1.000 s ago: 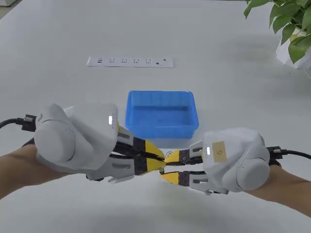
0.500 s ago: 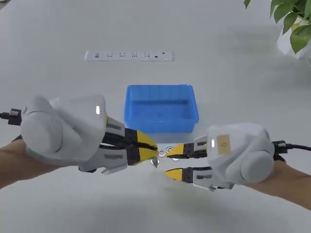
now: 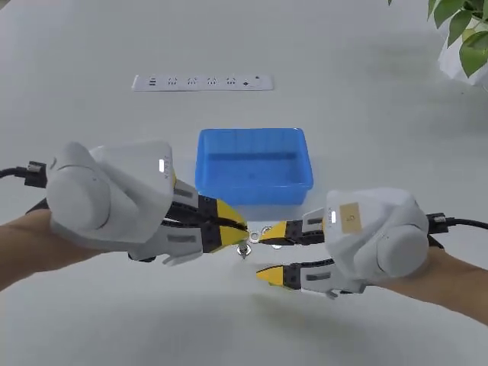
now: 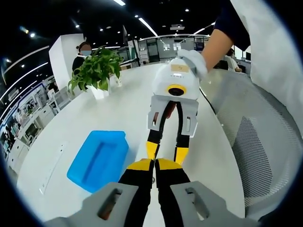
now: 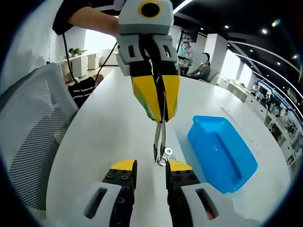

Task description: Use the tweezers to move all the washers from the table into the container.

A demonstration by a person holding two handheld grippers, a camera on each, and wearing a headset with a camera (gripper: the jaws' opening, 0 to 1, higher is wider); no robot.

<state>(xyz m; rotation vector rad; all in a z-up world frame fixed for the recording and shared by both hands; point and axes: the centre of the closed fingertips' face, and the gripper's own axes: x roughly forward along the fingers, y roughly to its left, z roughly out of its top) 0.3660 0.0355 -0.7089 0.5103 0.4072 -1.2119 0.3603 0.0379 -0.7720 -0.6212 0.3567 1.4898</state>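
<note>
As both grippers face tip to tip over the table (image 3: 366, 114):
L gripper (image 3: 242, 227): jaws pinched on tweezers (image 5: 159, 137), at 9 o'clock of washers.
R gripper (image 3: 261, 255): jaws apart, nothing btwn them, at 3 o'clock.
Tweezers: tips down by washers (image 5: 168, 152); can't tell if touching.
Washers: on table, btwn grippers.
Container (image 3: 253, 194): blue, near, at 12 o'clock of washers.

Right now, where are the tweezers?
In the right gripper view the tweezers hang from the shut left gripper, tips down at the washers on the table, just left of the blue container.
</note>
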